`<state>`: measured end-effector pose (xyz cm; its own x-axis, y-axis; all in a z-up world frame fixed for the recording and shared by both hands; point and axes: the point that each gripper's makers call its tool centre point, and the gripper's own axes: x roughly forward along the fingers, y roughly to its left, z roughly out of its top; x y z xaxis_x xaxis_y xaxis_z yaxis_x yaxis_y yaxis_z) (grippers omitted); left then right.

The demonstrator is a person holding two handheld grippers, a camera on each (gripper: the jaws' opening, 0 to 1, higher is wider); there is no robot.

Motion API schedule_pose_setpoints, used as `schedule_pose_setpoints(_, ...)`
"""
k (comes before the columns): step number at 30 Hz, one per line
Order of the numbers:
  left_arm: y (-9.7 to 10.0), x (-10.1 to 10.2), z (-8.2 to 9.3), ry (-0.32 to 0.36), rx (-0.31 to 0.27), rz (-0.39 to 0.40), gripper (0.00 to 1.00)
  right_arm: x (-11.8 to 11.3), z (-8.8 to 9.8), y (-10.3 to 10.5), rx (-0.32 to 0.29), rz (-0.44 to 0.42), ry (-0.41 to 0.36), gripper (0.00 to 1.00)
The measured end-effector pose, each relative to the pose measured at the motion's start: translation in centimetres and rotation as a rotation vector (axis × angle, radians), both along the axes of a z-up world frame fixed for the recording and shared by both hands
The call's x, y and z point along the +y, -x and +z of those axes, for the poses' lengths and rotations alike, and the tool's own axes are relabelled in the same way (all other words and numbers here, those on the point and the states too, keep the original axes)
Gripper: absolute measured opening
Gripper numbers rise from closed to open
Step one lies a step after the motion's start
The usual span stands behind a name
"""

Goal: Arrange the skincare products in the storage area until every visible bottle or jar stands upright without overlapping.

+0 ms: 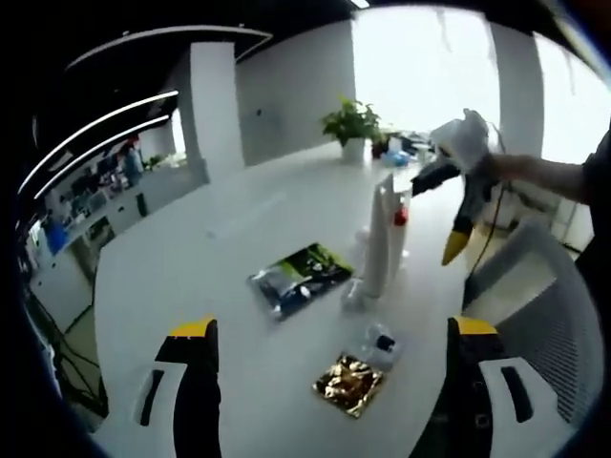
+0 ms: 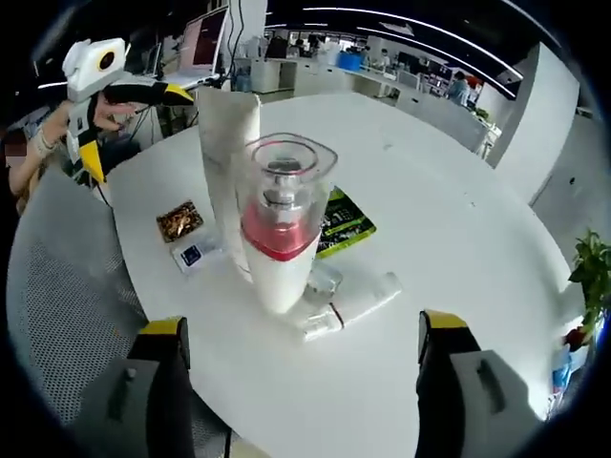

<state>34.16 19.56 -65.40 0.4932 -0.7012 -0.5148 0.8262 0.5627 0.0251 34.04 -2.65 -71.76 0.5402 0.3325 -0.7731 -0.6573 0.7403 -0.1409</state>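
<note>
Skincare products: white pump bottle with red band and clear cap (image 2: 279, 229) upright on white round table (image 2: 449, 248), beside tall white tube (image 2: 227, 143) | small white tube (image 2: 348, 305) lying flat | left claw (image 1: 329, 367) open | right claw (image 2: 296, 377) open

Red-collared pump bottle (image 2: 279, 239) upright, tall white tube (image 2: 227, 153) behind, small tube (image 2: 348, 303) lying

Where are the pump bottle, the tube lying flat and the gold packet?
Pump bottle (image 2: 280, 239), right gripper view, on its red band.
Tube lying flat (image 2: 351, 303), right gripper view, on the middle of its white body.
Gold packet (image 1: 349, 384), left gripper view, on the foil's centre.
</note>
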Motion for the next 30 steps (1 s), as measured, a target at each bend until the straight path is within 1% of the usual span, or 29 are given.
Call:
schedule_pose_setpoints(2,0.1,0.1,-0.1,-0.008,0.002,-0.001,0.97,-0.4,-0.5,-0.3,0.0,-0.012,0.011,1.0)
schedule_pose_setpoints(4,-0.1,0.2,-0.1,-0.003,0.002,0.004,0.97,-0.8,-0.9,-0.4,0.004,-0.033,0.007,0.98)
schedule_pose_setpoints(6,-0.1,0.3,-0.1,0.003,0.008,0.007,0.97,-1.0,-1.1,-0.5,0.01,-0.05,-0.003,0.93)
schedule_pose_setpoints(8,-0.2,0.4,-0.1,-0.001,0.01,0.014,0.97,-1.2,-1.2,-0.7,0.01,-0.065,-0.003,0.92)
schedule_pose_setpoints(9,-0.1,0.4,-0.1,-0.002,0.012,0.013,0.97,-1.5,-1.5,-0.7,0.019,-0.071,0.01,0.91)
schedule_pose_setpoints(11,0.0,0.3,-0.2,-0.001,0.016,0.012,0.97,-1.9,-1.6,-0.9,0.015,-0.085,0.018,0.87)
schedule_pose_setpoints(12,-0.1,0.4,-0.1,0.001,0.009,0.014,0.97,-1.9,-1.6,-1.0,0.016,-0.087,0.016,0.84)
schedule_pose_setpoints(13,-0.2,0.4,-0.1,0.004,0.007,0.018,0.97,-2.2,-1.7,-1.2,0.018,-0.114,0.007,0.82)
schedule_pose_setpoints(14,-0.3,0.5,-0.1,0.009,0.01,0.024,0.97,-2.3,-1.7,-1.3,0.018,-0.13,0.0,0.82)
schedule_pose_setpoints(15,-0.3,0.5,-0.1,0.012,0.01,0.028,0.97,-2.5,-1.8,-1.5,0.021,-0.146,0.001,0.82)
schedule_pose_setpoints(17,-0.4,0.7,-0.2,0.009,0.015,0.037,0.97,-2.8,-2.1,-1.6,0.026,-0.17,0.006,0.78)
schedule_pose_setpoints(21,-0.4,1.1,-0.8,-0.006,0.027,0.041,0.97,-3.1,-2.6,-1.9,0.032,-0.197,0.006,0.77)
schedule_pose_setpoints(23,-0.3,1.1,-0.8,-0.001,0.035,0.043,0.97,-3.1,-2.7,-2.1,0.036,-0.213,-0.009,0.74)
schedule_pose_setpoints(25,-0.2,1.2,-0.8,0.002,0.037,0.044,0.97,-3.3,-2.9,-2.2,0.041,-0.223,-0.007,0.71)
schedule_pose_setpoints(28,-0.5,1.5,-0.9,-0.005,0.038,0.07,0.97,-3.5,-2.8,-2.7,0.033,-0.25,-0.004,0.7)
schedule_pose_setpoints(30,-0.7,1.8,-1.0,-0.009,0.037,0.075,0.97,-3.5,-2.7,-3.1,0.03,-0.268,-0.026,0.68)
